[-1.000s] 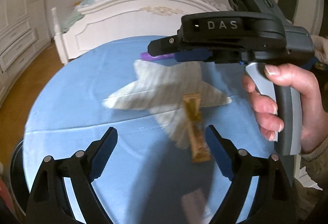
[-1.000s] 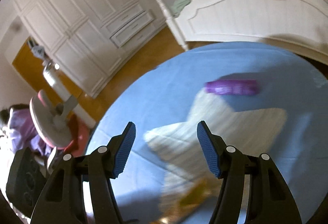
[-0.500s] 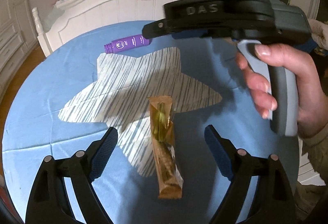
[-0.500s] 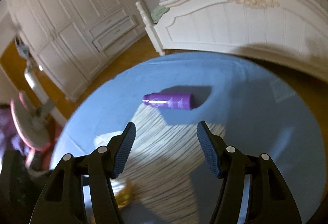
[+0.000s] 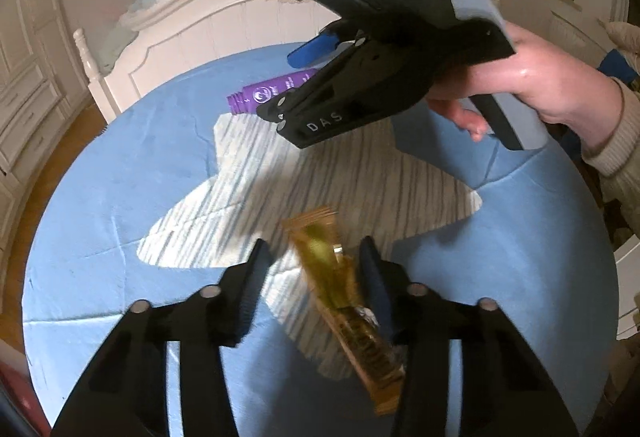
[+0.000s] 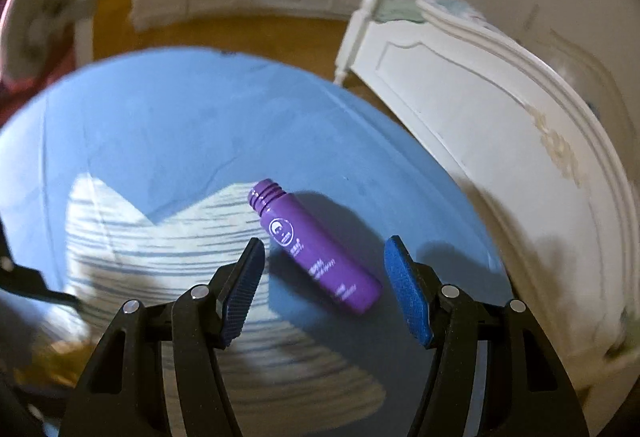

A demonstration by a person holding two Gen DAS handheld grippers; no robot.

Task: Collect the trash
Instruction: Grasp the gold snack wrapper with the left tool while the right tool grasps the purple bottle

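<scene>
The left gripper (image 5: 314, 269) is closing around the light, crinkly wrapper (image 5: 344, 301) on the table (image 5: 100, 197), best pinched mid-length, while the right gripper (image 6: 324, 285) stands spread over the stiff, slick purple bottle (image 6: 316, 249) lying there, best taken across its body

A long golden-brown foil snack wrapper (image 5: 348, 313) lies flat and crumpled on the blue table, running from the centre of the left wrist view toward its lower right. A small glossy purple plastic bottle (image 6: 316, 249), capless with white print, lies on its side at the centre of the right wrist view, its threaded neck pointing to the upper left.
</scene>
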